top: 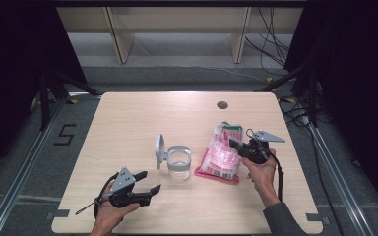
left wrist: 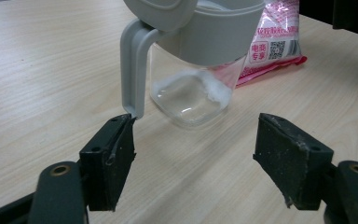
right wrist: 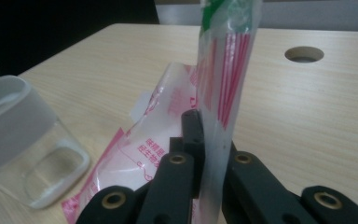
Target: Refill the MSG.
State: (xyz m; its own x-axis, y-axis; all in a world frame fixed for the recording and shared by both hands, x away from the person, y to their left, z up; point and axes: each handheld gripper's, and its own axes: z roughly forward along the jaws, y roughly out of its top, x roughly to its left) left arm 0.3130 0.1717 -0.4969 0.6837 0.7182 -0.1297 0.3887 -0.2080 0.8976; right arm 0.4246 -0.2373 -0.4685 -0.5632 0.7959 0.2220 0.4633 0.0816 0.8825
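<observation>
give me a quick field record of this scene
table: light wood, round hole at the far edge
jar: clear, grey collar, hinged lid open
bag: pink and white printed plastic bag, right of the jar
right tool: shut on the bag's edge
left tool: open, holding nothing, facing the jar

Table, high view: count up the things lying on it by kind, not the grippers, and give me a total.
Clear jar with a grey collar and its lid flipped open: 1
Pink and white plastic bag, pinched by the right gripper: 1
Total: 2
</observation>
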